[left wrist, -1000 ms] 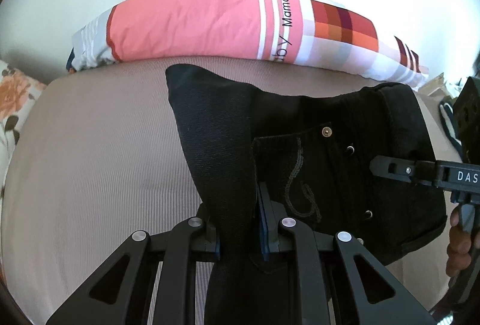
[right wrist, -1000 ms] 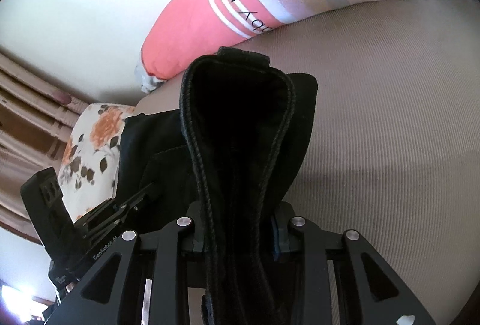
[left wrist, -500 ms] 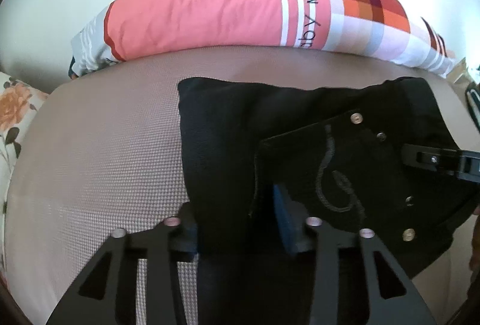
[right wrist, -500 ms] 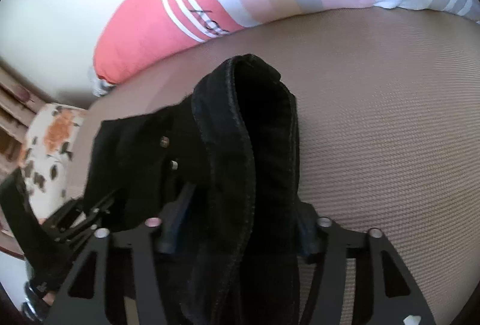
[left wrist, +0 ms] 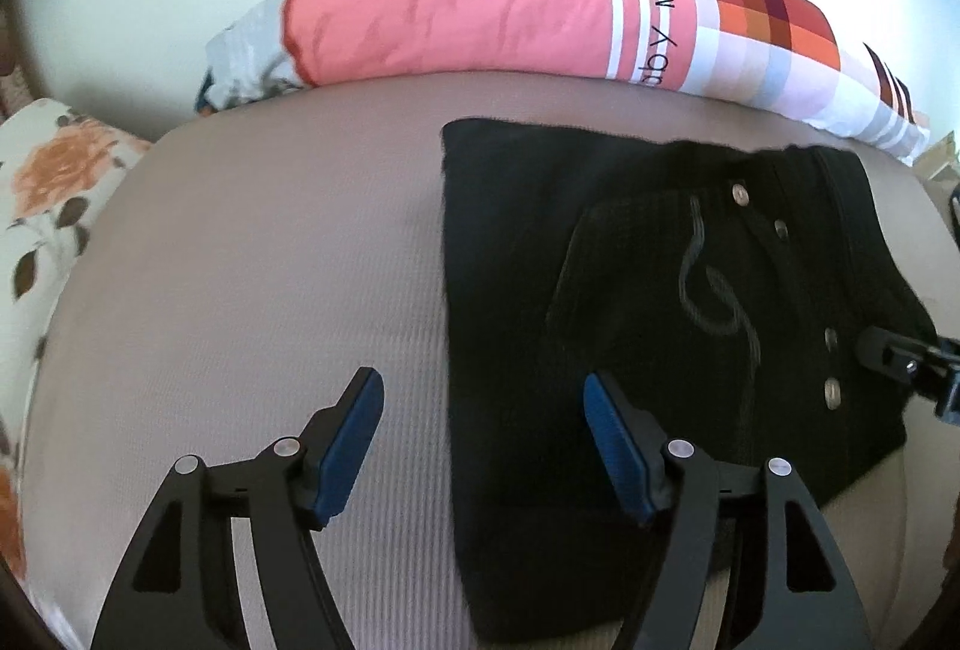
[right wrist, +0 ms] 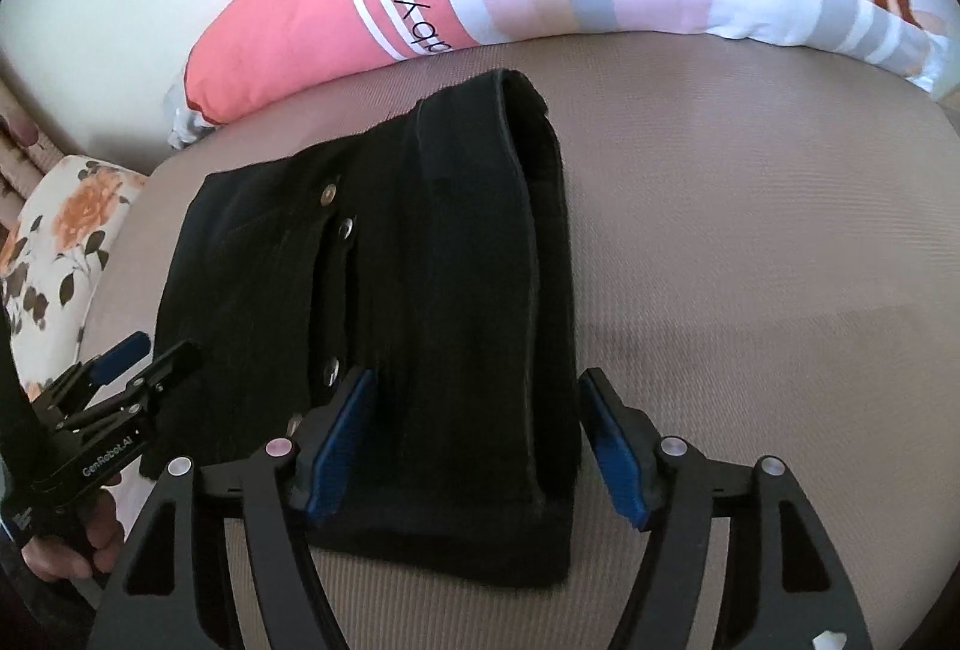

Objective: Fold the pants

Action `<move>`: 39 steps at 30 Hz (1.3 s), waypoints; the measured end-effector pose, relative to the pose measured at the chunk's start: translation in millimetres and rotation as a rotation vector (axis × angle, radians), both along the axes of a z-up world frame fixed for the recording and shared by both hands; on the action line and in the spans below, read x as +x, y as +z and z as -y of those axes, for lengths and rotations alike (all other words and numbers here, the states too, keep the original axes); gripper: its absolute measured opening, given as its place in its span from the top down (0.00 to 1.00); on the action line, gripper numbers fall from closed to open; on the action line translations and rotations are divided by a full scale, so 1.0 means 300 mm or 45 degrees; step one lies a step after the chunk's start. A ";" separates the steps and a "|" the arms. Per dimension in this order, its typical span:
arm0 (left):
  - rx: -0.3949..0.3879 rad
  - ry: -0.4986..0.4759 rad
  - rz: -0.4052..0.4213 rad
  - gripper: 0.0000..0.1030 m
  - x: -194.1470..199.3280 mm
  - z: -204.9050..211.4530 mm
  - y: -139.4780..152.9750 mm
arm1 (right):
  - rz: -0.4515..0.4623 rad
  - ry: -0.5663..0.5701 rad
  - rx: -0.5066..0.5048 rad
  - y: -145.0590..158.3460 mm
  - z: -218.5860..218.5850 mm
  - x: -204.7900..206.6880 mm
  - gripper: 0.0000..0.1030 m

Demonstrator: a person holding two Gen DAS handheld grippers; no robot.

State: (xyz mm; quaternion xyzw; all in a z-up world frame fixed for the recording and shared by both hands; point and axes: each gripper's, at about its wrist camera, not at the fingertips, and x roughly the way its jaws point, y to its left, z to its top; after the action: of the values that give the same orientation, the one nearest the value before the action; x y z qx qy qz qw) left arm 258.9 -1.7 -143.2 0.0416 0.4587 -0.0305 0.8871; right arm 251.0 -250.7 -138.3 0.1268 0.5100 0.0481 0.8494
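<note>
Home bedroom, beige bed [left wrist: 252, 290], long pink pillow [left wrist: 456, 2], floral cushion [right wrist: 60, 230]

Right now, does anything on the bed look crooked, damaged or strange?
Nothing serious. The black pants lie folded on the beige bed cover. One small thing: at the far right corner the layers gape open in a loop and do not lie flat. No damage is visible.

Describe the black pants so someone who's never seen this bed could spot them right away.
Start at the long pink and checked pillow along the far edge of the tan bed cover. Just in front of it lie the black pants, folded into a flat bundle. They are the only dark item, with silver studs and a grey swirl stitched on a pocket.
</note>
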 end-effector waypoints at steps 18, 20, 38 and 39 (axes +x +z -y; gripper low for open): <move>0.021 0.090 0.215 0.32 -0.424 0.014 0.210 | 0.239 -0.073 -0.154 0.219 -0.110 -0.384 0.23; 0.026 0.086 0.232 0.32 -0.456 0.021 0.223 | 0.269 -0.066 -0.178 0.235 -0.129 -0.411 0.20; 0.059 0.121 0.244 0.32 -0.568 0.034 0.200 | 0.392 0.010 -0.277 0.241 -0.261 -0.526 0.15; 0.056 0.123 0.242 0.32 -0.570 0.034 0.198 | 0.394 0.016 -0.283 0.240 -0.266 -0.528 0.14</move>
State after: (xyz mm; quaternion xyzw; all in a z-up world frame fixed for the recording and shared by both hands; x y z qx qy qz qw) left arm 88.0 -11.9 -83.7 0.0417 0.3745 0.0265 0.9259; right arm 92.5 -170.8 -66.2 0.0202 0.3762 0.0156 0.9262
